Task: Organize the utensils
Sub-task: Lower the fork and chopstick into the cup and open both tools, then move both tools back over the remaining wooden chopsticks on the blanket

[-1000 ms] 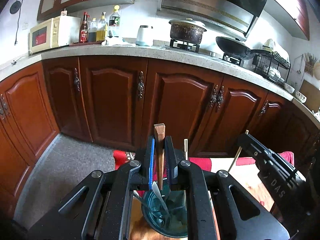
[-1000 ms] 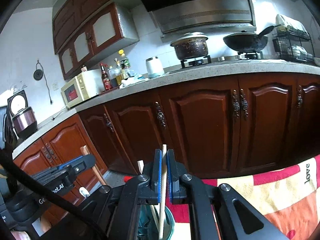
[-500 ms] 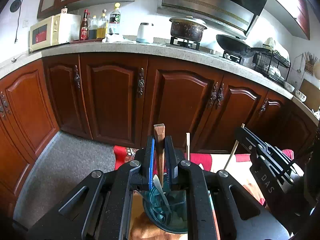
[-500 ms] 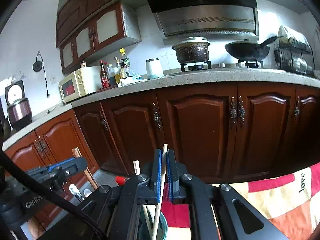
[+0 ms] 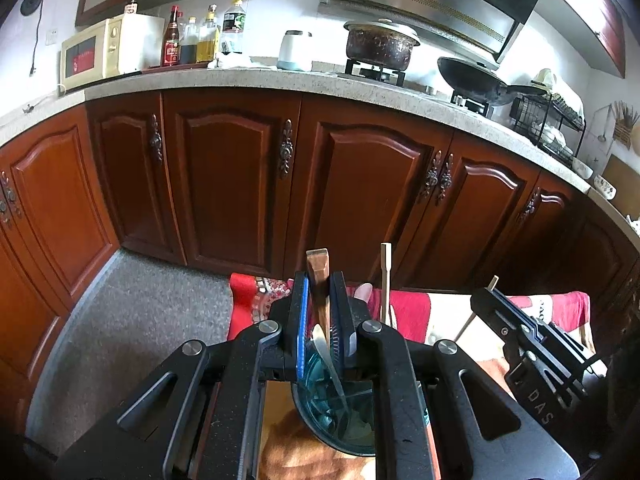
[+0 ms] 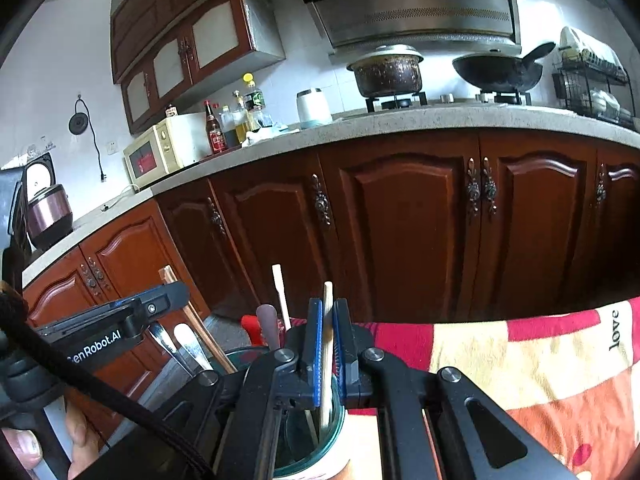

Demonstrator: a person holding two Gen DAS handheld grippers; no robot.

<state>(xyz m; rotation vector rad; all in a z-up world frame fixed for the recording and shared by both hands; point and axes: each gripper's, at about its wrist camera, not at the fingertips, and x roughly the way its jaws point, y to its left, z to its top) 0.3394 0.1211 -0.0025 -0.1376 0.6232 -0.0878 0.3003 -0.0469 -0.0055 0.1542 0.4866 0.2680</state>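
Note:
My left gripper [image 5: 320,284] is shut on a brown wooden handle [image 5: 318,264] that stands upright over a teal glass cup [image 5: 320,420]. A metal spoon [image 5: 326,356] and a pale wooden stick [image 5: 386,280] lean in the cup. In the right wrist view, my right gripper [image 6: 326,308] is shut on a pale chopstick [image 6: 328,296] whose lower end reaches into the teal cup [image 6: 304,452]. The left gripper [image 6: 176,292] shows at the left with the brown handle [image 6: 192,312]. The right gripper [image 5: 486,300] appears at the right in the left wrist view.
A red and cream patterned cloth [image 6: 500,360] covers the table under the cup. Dark wooden cabinets [image 5: 240,176] run close behind, with a stone counter [image 5: 280,80] above them. A hand [image 6: 24,448] holds the left gripper's grip. Grey floor [image 5: 140,320] lies to the left.
My right gripper has sunk a little with the chopstick, and more of the cup and its utensils shows below it. The left gripper has stayed in place on the brown handle.

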